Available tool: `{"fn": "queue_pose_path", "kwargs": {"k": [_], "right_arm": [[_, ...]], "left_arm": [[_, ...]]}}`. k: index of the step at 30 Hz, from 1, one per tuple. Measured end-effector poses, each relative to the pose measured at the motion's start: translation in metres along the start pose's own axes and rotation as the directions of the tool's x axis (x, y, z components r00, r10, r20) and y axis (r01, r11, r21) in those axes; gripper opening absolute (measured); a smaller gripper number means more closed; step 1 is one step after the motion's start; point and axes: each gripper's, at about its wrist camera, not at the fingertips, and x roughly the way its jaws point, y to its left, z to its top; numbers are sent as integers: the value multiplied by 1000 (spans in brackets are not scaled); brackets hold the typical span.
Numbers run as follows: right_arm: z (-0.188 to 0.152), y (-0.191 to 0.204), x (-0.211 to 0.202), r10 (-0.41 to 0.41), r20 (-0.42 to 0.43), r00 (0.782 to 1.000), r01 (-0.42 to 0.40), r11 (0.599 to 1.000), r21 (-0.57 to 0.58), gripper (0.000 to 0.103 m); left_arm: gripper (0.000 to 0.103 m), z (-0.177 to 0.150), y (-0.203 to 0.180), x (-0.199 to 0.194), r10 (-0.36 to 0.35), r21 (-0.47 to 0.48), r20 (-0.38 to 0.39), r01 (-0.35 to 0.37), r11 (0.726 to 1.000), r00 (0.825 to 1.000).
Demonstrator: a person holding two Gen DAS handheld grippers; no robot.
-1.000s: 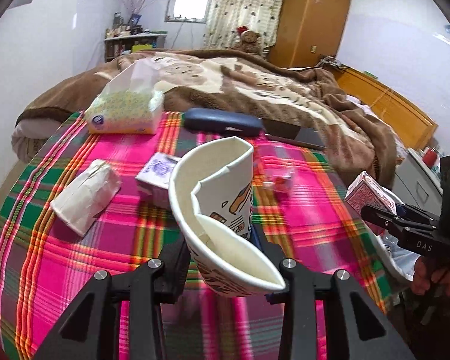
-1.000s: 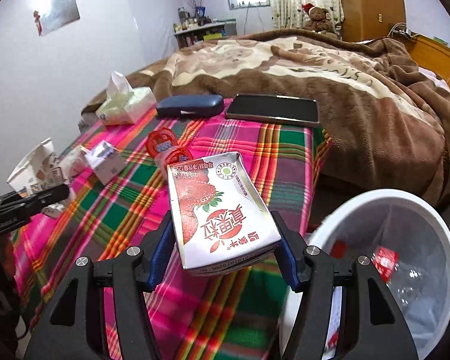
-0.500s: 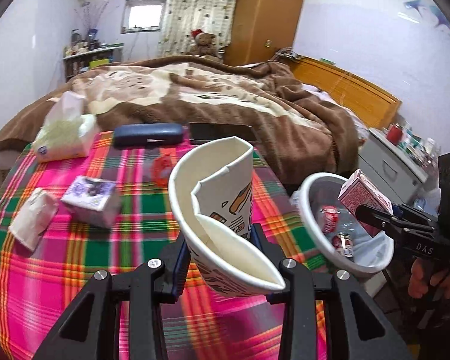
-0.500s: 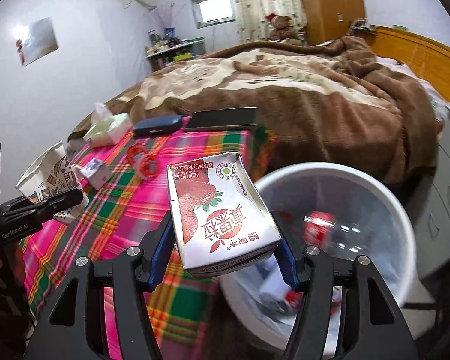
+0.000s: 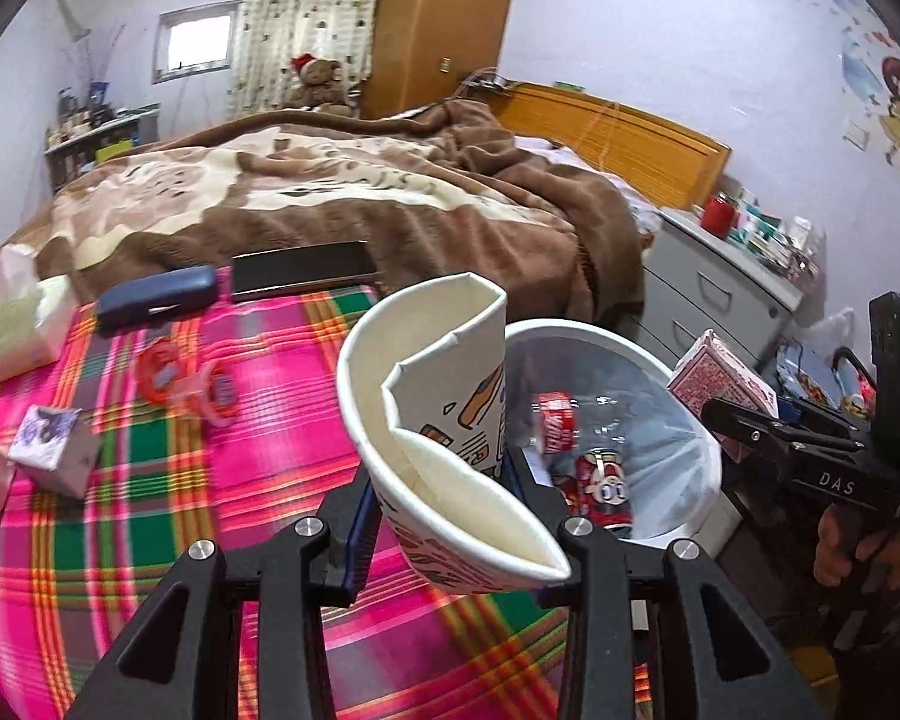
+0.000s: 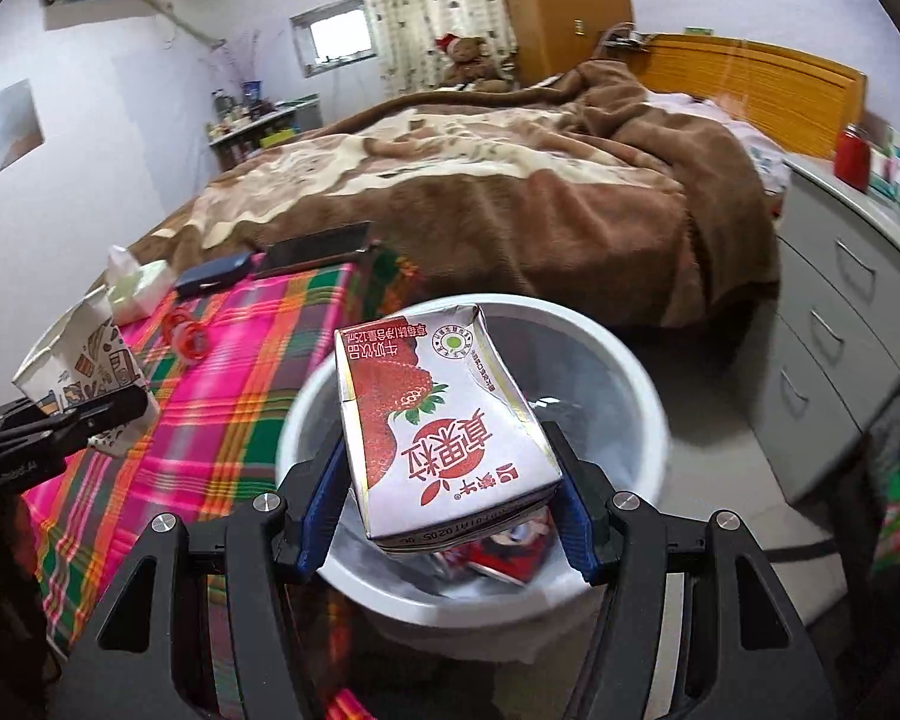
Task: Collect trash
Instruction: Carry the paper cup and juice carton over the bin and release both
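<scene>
Bin: white bin (image 6: pixel 624 360) with a clear liner stands on the floor just off the table's corner; a red can (image 5: pixel 603 483) and a small red packet (image 5: pixel 555 429) already lie inside; so some trash is in, in my judgement.
Left gripper: left gripper (image 5: pixel 450 516) is clamped on a crushed paper cup (image 5: pixel 444 420), squeezed nearly flat between narrow-set jaws; in its own view the cup hangs at the table's edge with the bin at 2 o'clock, not yet over the opening.
Right gripper: right gripper (image 6: pixel 450 492) holds a strawberry milk carton (image 6: pixel 444 420) across its width, jaws wide but pressing both sides; the carton hangs directly above the bin mouth.
Progress: neither piece is dropped yet; the carton looks ready to let go, the cup needs carrying further toward the bin.
Left on the table: on the plaid cloth (image 5: pixel 258 438), a small purple-printed box (image 5: pixel 54 450) at 9 o'clock and red plastic rings (image 5: pixel 186 384) at 10 o'clock look like remaining trash; the tissue pack (image 5: pixel 18 330), dark case (image 5: pixel 156 300) and phone (image 5: pixel 300 270) at 11 o'clock probably stay.
</scene>
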Motion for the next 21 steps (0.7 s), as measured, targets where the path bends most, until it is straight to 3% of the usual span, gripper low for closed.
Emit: {"fn": "queue_pose_path", "kwargs": {"k": [13, 21], "right_arm": [[-8, -40, 14, -82, -62, 995, 86, 995, 54, 62], [-10, -43, 23, -119, -85, 989, 121, 992, 22, 63]], "left_arm": [[39, 10, -68, 63, -59, 87, -90, 67, 994, 994], [39, 14, -79, 85, -49, 90, -114, 60, 994, 992]]}}
